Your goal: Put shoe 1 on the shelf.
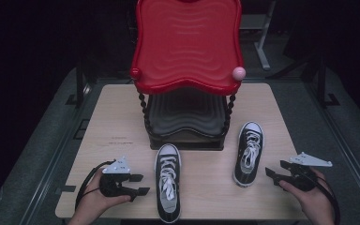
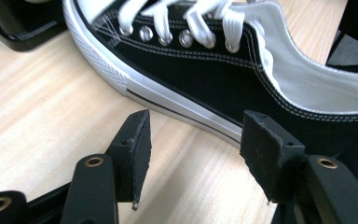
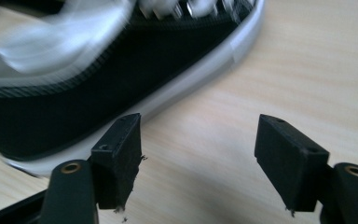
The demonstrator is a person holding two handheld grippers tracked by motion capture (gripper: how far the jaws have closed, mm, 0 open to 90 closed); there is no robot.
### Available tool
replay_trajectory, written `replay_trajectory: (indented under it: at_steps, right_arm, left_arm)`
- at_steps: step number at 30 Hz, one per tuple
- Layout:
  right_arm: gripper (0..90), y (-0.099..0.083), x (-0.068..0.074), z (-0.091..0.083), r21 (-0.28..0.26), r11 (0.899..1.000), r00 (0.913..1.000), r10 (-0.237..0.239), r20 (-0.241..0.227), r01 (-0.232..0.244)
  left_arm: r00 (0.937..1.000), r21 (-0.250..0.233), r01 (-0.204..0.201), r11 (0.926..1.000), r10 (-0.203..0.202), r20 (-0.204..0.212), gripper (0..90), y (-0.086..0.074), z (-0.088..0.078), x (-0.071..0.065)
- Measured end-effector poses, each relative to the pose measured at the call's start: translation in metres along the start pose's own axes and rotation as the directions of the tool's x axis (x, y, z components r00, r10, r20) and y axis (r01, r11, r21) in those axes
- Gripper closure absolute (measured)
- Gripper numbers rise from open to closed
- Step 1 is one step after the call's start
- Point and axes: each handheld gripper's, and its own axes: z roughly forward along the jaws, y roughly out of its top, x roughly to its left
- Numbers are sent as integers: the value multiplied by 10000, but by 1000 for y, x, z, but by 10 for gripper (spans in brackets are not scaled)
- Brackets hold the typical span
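High view: I've got the left gripper (image 1: 132,186) at 7 o'clock on the table (image 1: 117,122), jaws apart, nothing between them, pointing toward the left shoe (image 1: 168,182), which lies just beside it at 6 o'clock, toe toward the rack. Right gripper (image 1: 275,174) sits at 4 o'clock, jaws apart too, empty, aimed at the right shoe (image 1: 249,153), just beside its heel end. The shoes are well apart from each other. Red two-tier rack (image 1: 187,47) stands at 12 o'clock, black lower shelf (image 1: 187,115) under the red tray, pink ball (image 1: 239,72) on its right corner.

Left gripper view: my left gripper (image 2: 193,156) has its pads spread, bare wood in the gap. Left shoe (image 2: 214,79) runs across at 12 to 3 o'clock, white sole close to the right-hand pad; contact I cannot tell.

Right gripper view: right gripper (image 3: 198,161) is open wide over bare table. Right shoe (image 3: 98,84), blurred, lies at 10 o'clock, sole just behind the left-hand pad.
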Motion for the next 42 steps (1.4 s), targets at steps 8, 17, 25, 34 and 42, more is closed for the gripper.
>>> replay_trajectory:
  at_steps: [8,17,25,34,42]
  right_arm:
    - [359,25,23,-18,-795,9962,9980,-383,-498,342]
    - [367,45,61,-11,-1072,9919,9813,-856,-1724,676]
    - [367,56,104,9,-1018,9871,9506,-1474,-2730,1239]
    - [376,64,155,31,-957,9789,9000,-2036,-3854,1805]
    - [382,67,196,52,-890,9673,8460,-2511,-4704,2376]
  left_arm:
    - [9999,-364,72,9993,-77,-143,425,10,-9,-6]
    - [9983,-792,-294,9964,252,-534,456,18,-11,-15]
    - [9977,-905,-550,9944,512,-440,450,29,0,-24]
    - [9971,-855,-601,9945,558,-516,437,33,14,-29]
    - [9967,-676,-598,9959,559,-584,487,29,25,-23]
